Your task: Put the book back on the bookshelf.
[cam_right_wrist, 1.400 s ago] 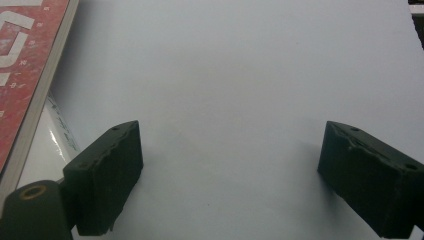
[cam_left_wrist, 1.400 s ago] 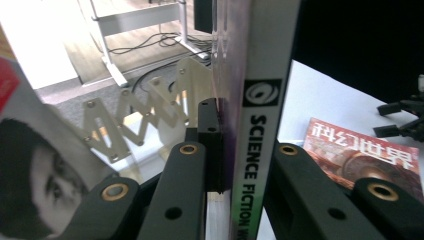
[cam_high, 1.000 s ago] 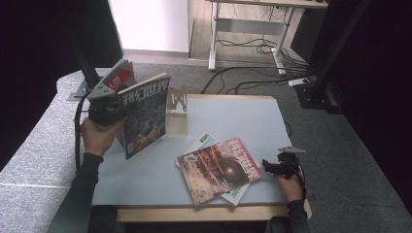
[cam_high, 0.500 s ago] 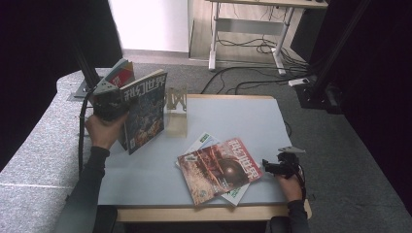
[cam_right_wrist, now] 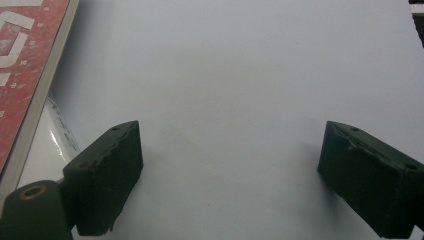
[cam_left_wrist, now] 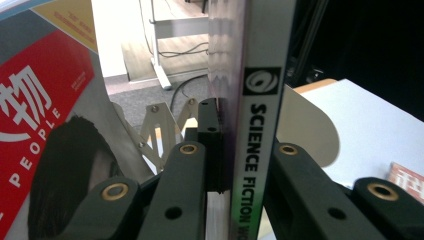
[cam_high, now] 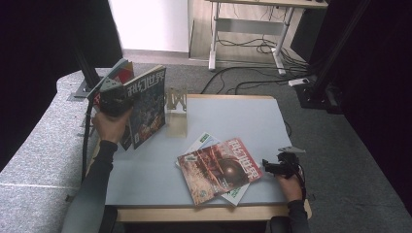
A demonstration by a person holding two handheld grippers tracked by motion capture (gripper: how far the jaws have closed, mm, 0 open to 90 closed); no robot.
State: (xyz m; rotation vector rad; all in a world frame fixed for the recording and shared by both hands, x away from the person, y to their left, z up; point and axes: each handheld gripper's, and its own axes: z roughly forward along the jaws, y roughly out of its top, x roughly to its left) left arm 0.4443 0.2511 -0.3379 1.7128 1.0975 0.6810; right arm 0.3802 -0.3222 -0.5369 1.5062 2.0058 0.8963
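In the high view, the left gripper clamped an upright magazine just left of the metal bookend; it was best kept vertical and slid flush against that stand. Two more magazines lay stacked right of the bookend.

In the left gripper view, the jaws pinched the spine, beside one red magazine.

In the right gripper view, the right gripper stood wide and empty over the table.

A magazine stands upright at the bench's left rear, just left of a bookend. Two more magazines lie stacked at the front, with the right tongs just beside them on the right.
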